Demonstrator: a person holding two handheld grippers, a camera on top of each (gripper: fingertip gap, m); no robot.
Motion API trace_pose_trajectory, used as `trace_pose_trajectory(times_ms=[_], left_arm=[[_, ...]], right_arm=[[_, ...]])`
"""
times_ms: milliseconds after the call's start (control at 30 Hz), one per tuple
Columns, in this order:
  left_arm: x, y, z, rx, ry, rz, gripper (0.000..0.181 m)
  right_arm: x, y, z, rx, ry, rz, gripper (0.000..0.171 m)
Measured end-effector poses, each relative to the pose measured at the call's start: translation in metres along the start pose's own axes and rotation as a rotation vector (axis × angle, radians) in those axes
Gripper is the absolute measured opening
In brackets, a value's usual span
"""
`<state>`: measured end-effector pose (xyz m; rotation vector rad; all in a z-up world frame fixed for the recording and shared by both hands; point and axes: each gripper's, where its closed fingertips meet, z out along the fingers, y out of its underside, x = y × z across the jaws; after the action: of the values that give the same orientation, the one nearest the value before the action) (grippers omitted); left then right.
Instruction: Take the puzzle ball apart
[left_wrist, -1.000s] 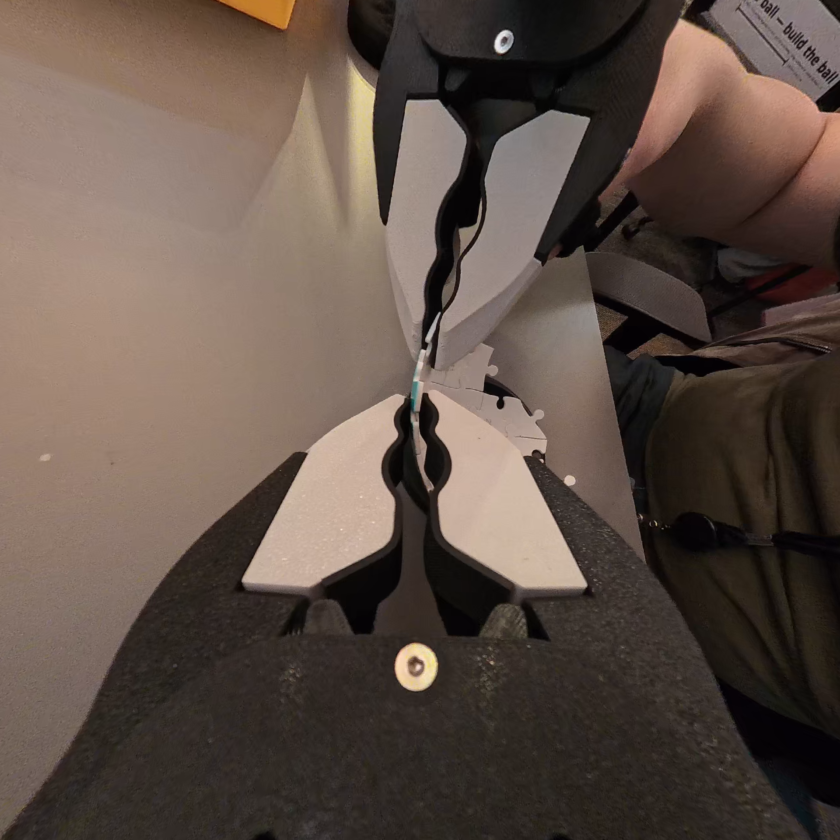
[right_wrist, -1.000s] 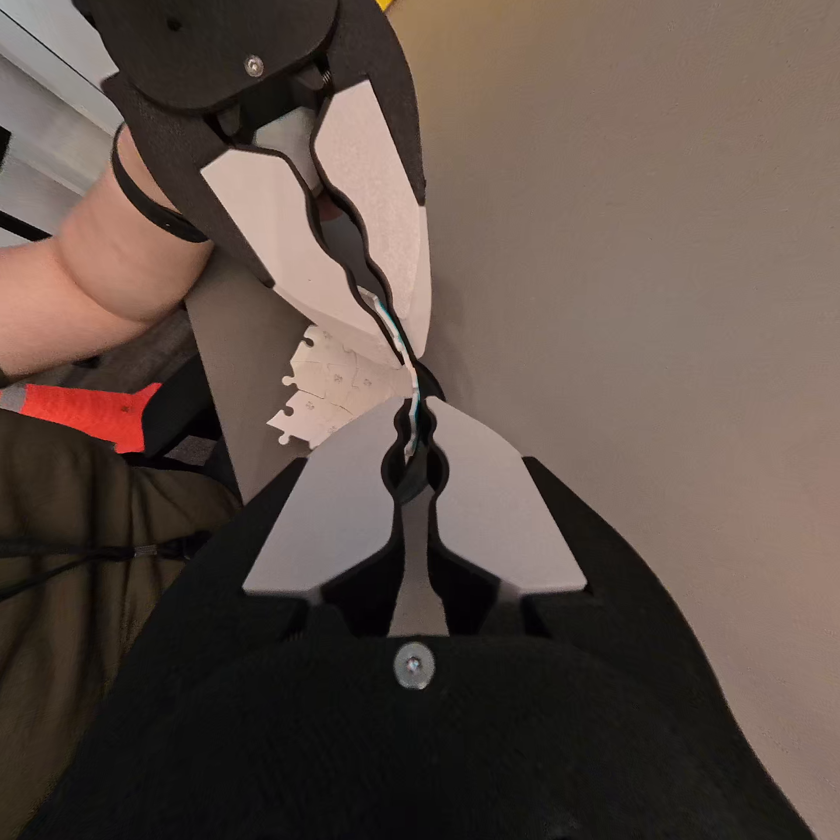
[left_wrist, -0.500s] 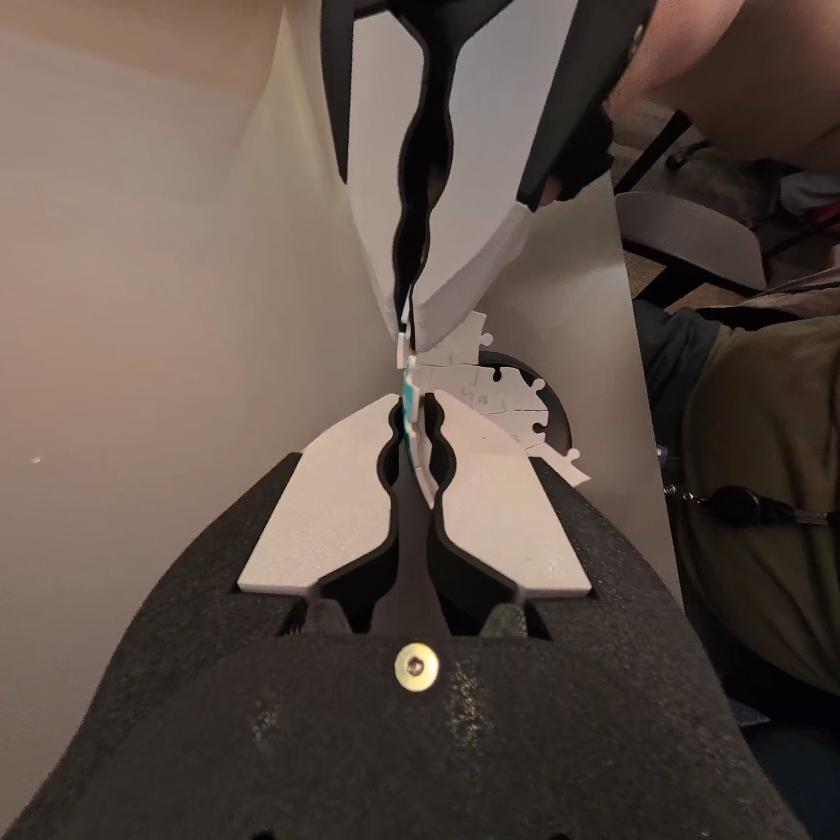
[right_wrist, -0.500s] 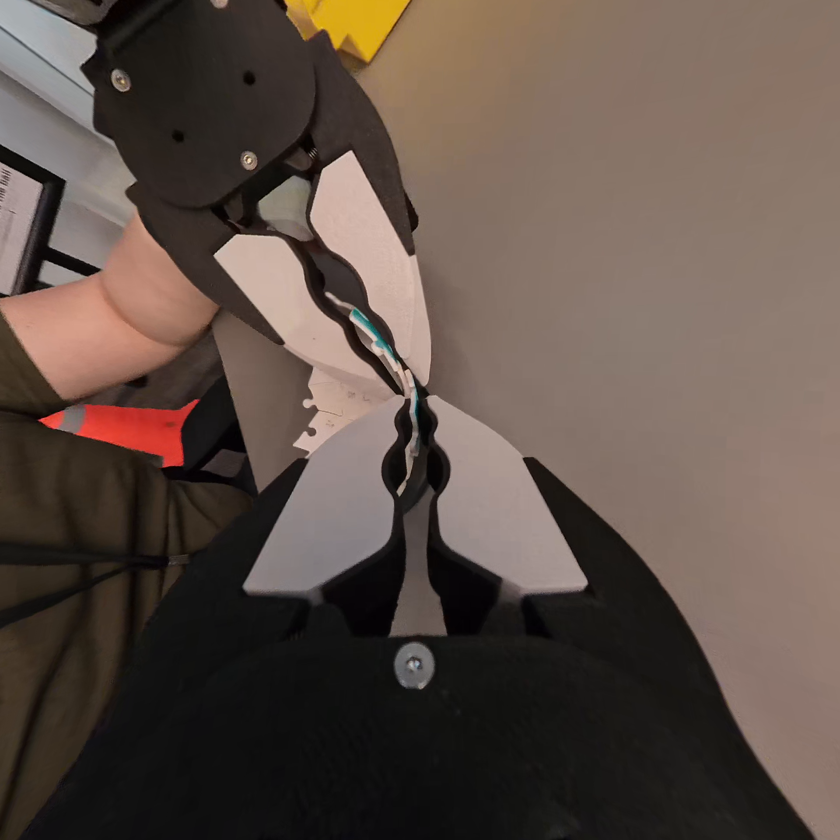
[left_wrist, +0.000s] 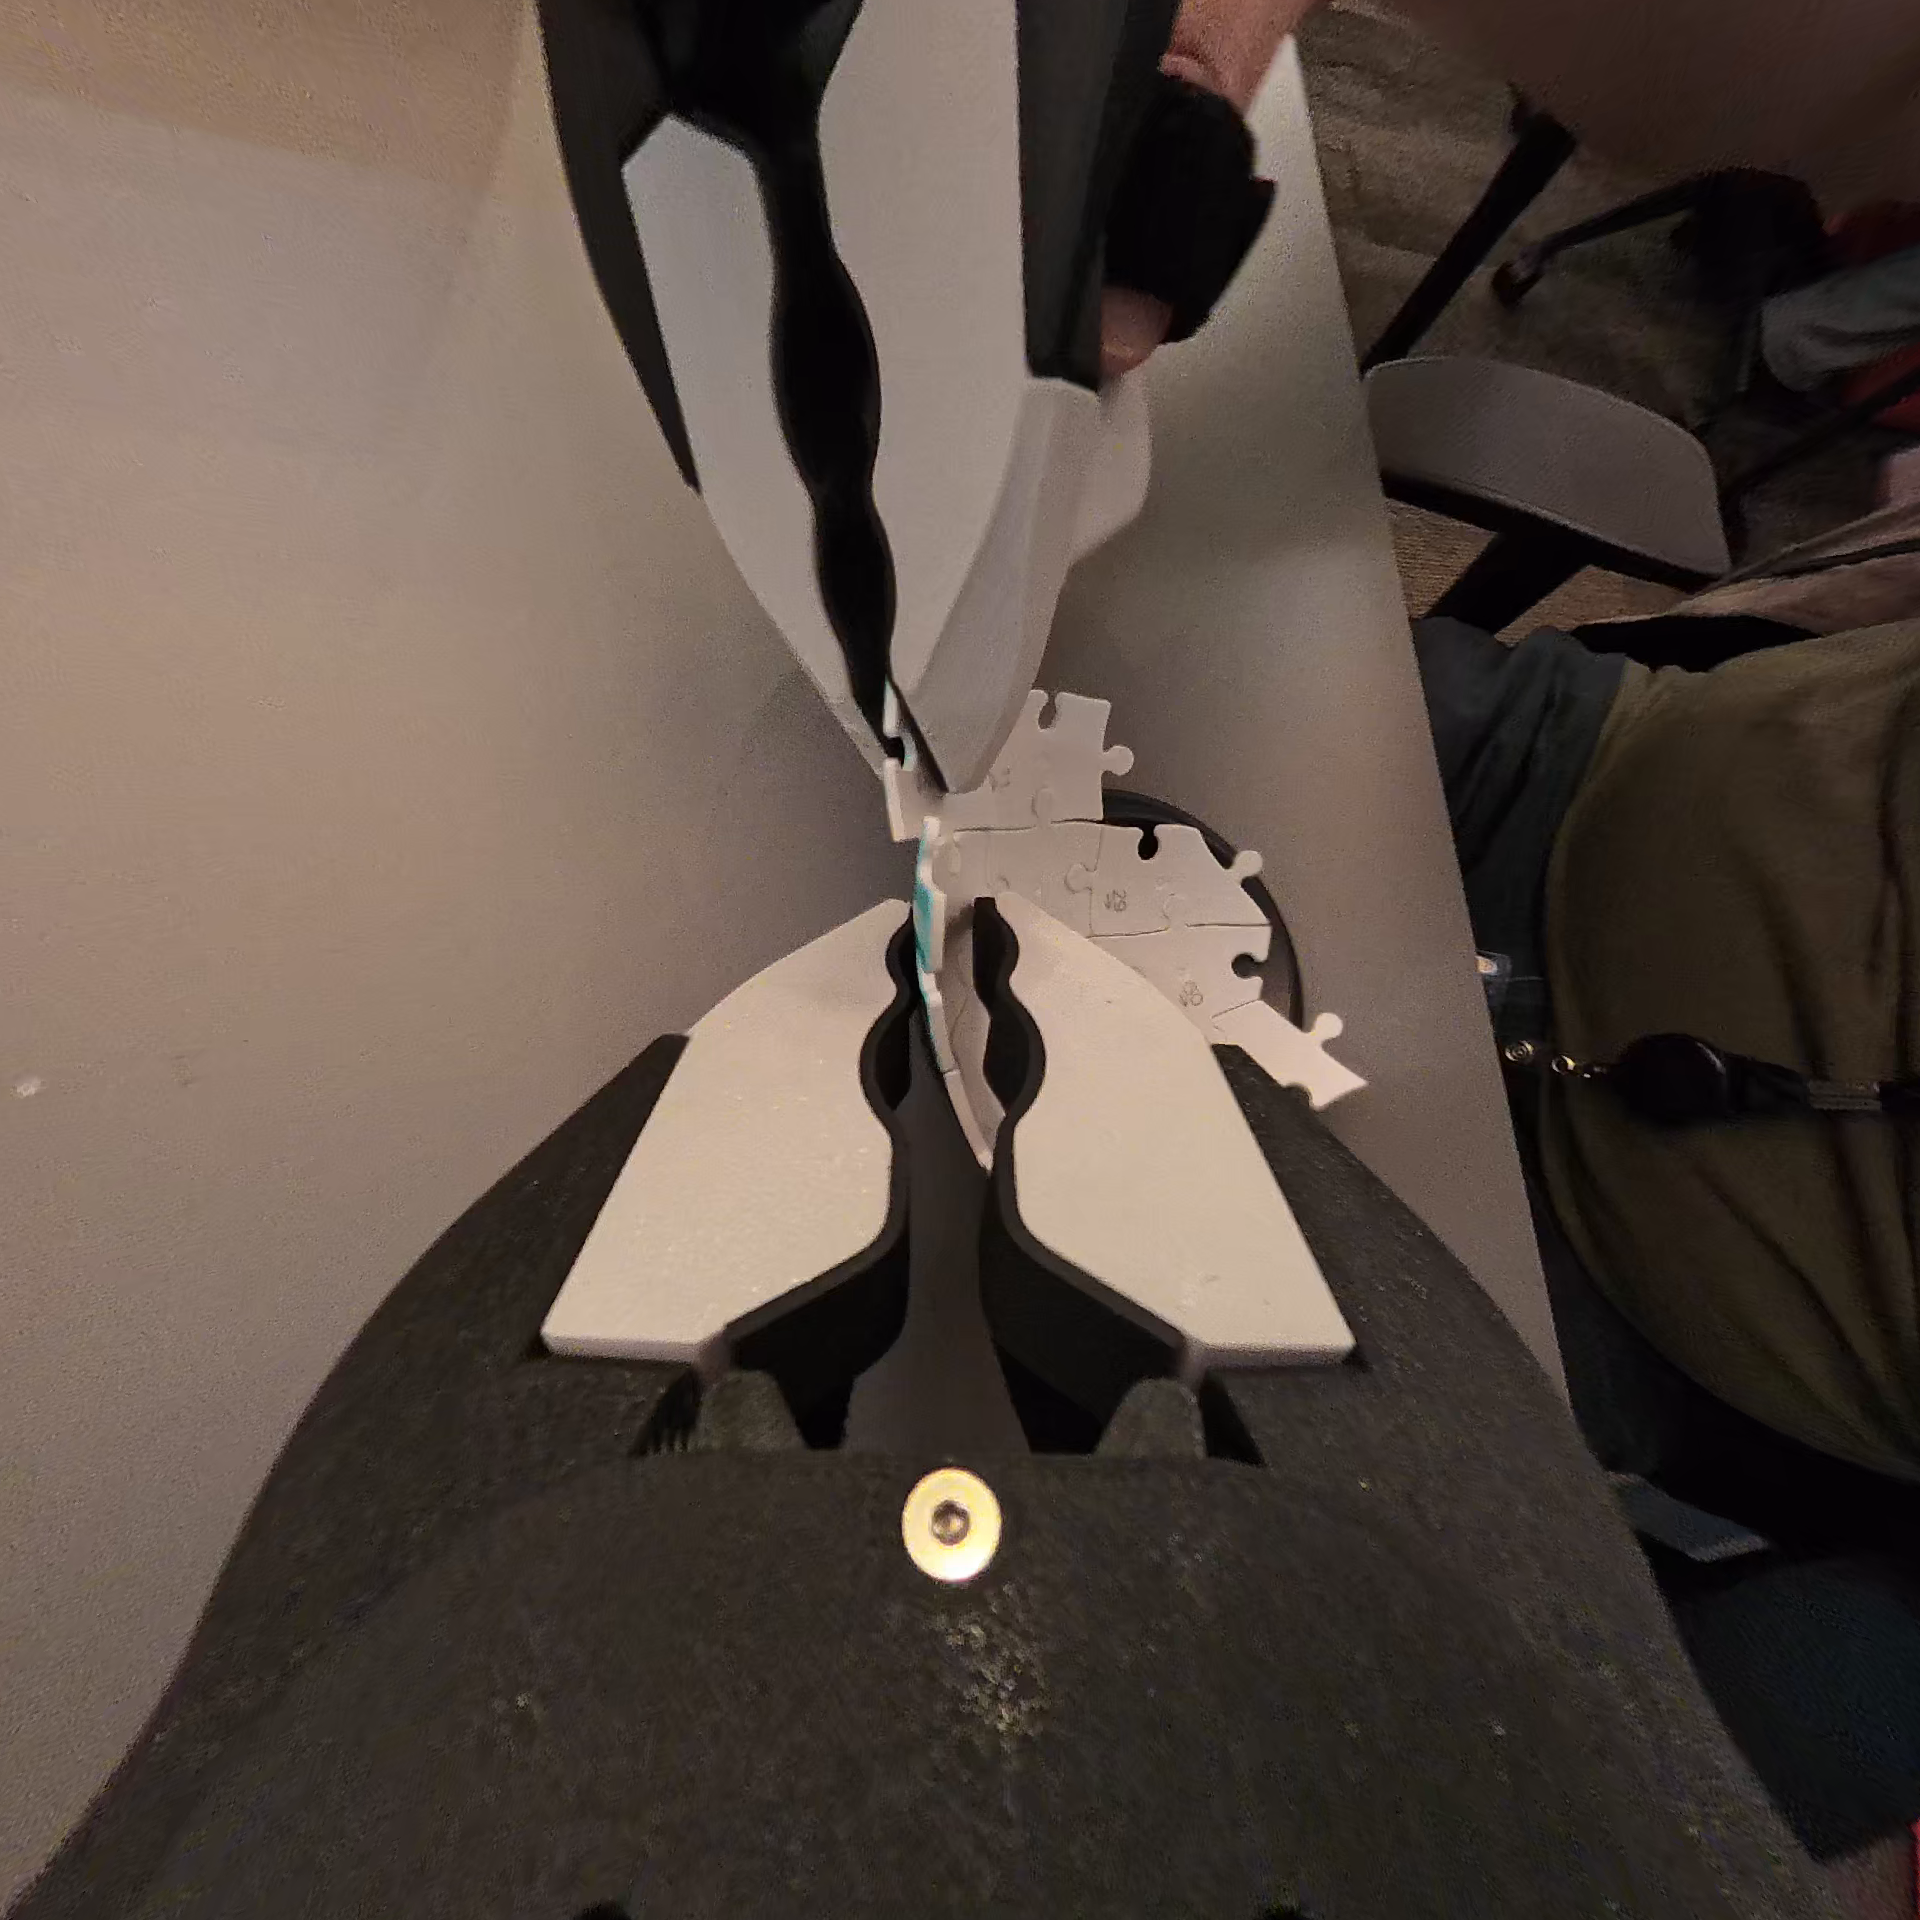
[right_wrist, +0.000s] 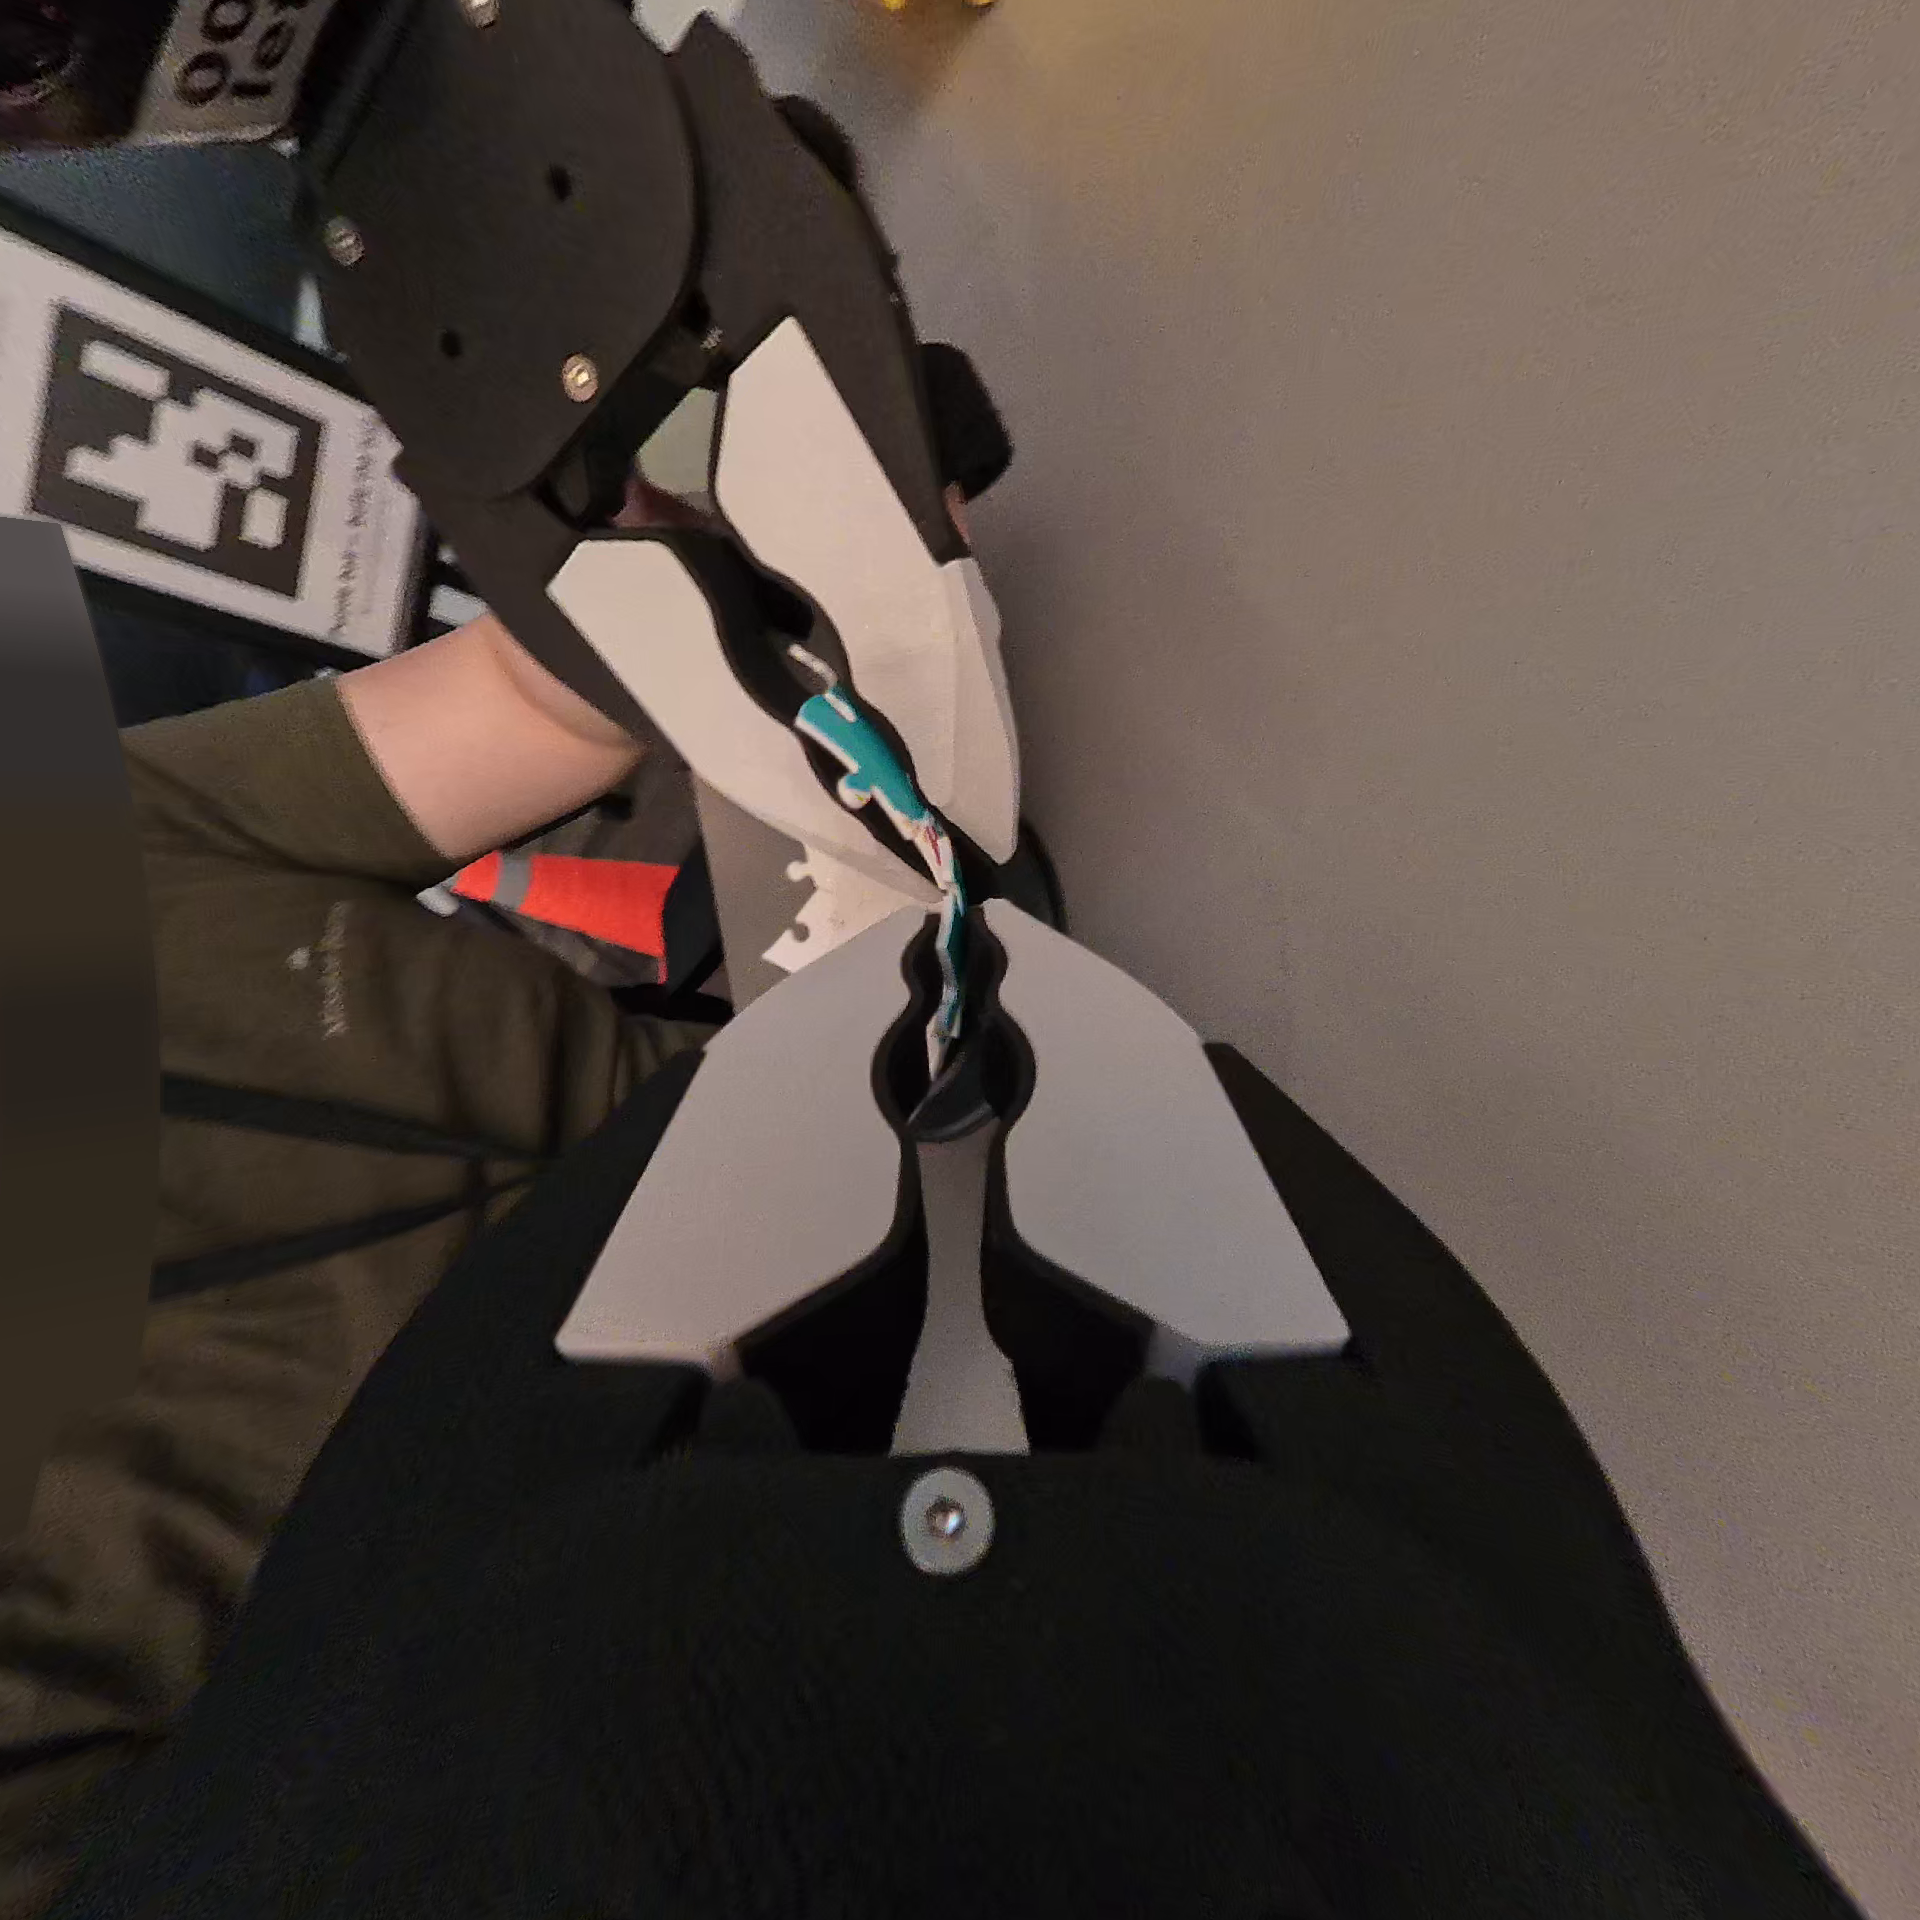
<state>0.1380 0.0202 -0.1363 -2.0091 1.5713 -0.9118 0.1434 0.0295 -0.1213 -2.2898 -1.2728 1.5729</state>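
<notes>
The puzzle ball is a curved shell fragment (left_wrist: 1127, 894) of joined pieces, white inside and teal outside, held in the air over the table. My left gripper (left_wrist: 940, 920) is shut on its near edge. My right gripper (left_wrist: 906, 771) comes down from the top and is shut on one small piece at the fragment's upper left corner, tip to tip with the left. In the right wrist view my right gripper (right_wrist: 951, 930) is shut on a teal edge (right_wrist: 948, 977), and the left gripper (right_wrist: 951, 873) holds teal pieces (right_wrist: 862, 753) between its fingers. A black round stand (left_wrist: 1276, 935) lies under the fragment.
The grey table (left_wrist: 312, 727) ends at an edge on the right of the left wrist view. A person in an olive top (left_wrist: 1745, 987) sits there, with a grey chair (left_wrist: 1538, 468) behind. A card with a black-and-white marker (right_wrist: 177, 457) is at the far left. The tips of both grippers are at nearly the same place.
The two grippers have tilted against each other at the seam. The right gripper's small piece now stands bent away from the fragment, and more of the teal face shows in the left gripper.
</notes>
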Motion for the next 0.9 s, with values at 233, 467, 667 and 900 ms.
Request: trace_pose_trajectory(times_ms=[233, 467, 667, 900], left_arm=[[0.002, -0.005, -0.004, 0.027, 0.016, -0.034, 0.006], [0.011, -0.013, -0.008, 0.080, 0.075, -0.018, 0.005], [0.012, -0.008, -0.005, 0.068, 0.135, -0.101, 0.004], [0.018, -0.017, -0.013, 0.133, 0.230, -0.173, 0.004]], right_arm=[[-0.002, -0.006, -0.003, 0.056, -0.033, -0.054, 0.003], [-0.014, -0.005, -0.007, 0.019, -0.136, -0.080, 0.003], [-0.012, -0.004, -0.004, -0.051, 0.075, -0.585, 0.004], [-0.024, -0.010, -0.011, -0.033, 0.228, -0.928, 0.003]])
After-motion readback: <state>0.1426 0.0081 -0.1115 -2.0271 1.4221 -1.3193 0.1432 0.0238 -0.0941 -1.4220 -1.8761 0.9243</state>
